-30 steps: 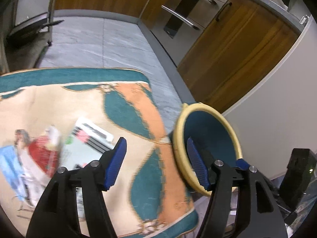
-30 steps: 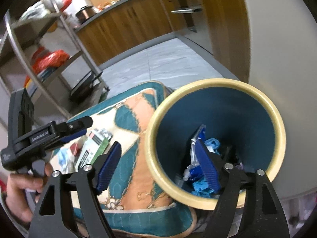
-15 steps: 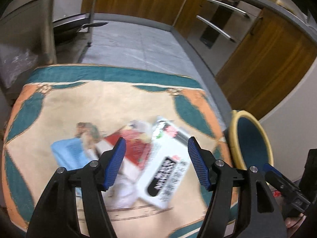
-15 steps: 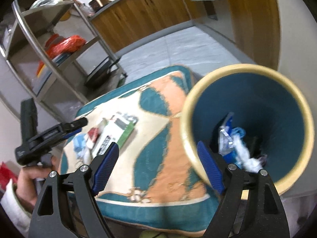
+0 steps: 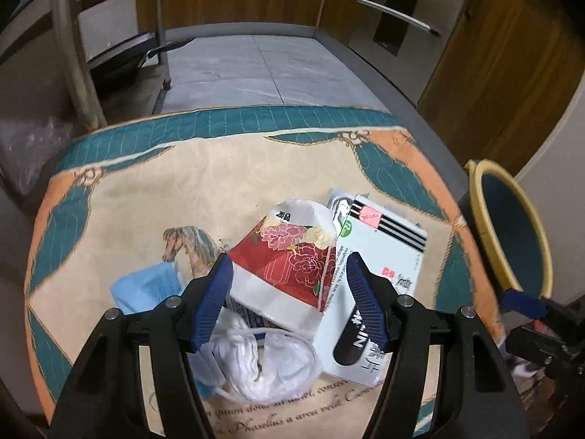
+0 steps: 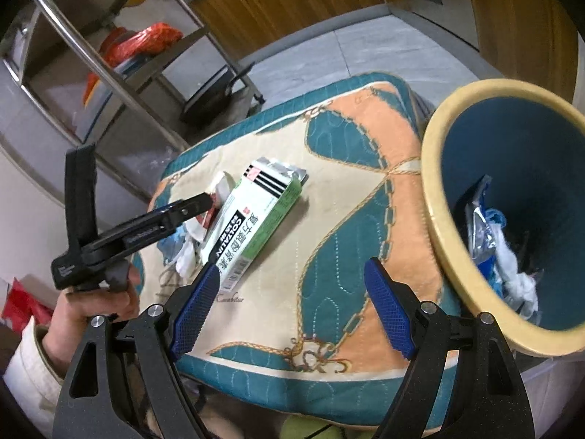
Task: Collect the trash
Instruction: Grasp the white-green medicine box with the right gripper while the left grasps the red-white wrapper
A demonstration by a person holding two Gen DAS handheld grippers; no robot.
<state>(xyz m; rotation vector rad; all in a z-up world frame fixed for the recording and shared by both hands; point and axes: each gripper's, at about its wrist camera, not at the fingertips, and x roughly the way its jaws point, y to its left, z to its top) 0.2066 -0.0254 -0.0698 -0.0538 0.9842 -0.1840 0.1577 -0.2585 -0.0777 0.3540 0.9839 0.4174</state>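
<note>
Litter looks light and crushable: the red flowered packet (image 5: 289,259), lower centre, suits an edge pinch; left hand-held gripper (image 5: 289,300) spread, empty.

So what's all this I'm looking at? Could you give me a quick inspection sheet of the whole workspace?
Surface: quilted mat, teal border, horse print.
Job's things: red floral packet, white-and-green box, white crumpled bag and blue mask heaped together; blue bin beside the mat already holds scraps.
Clutter: nothing seen.
Grippers: left claw open over the heap; right claw open, empty, above the mat.
Cables: nothing seen.
Surroundings: metal rack, wooden cabinets, tiled floor.
</note>
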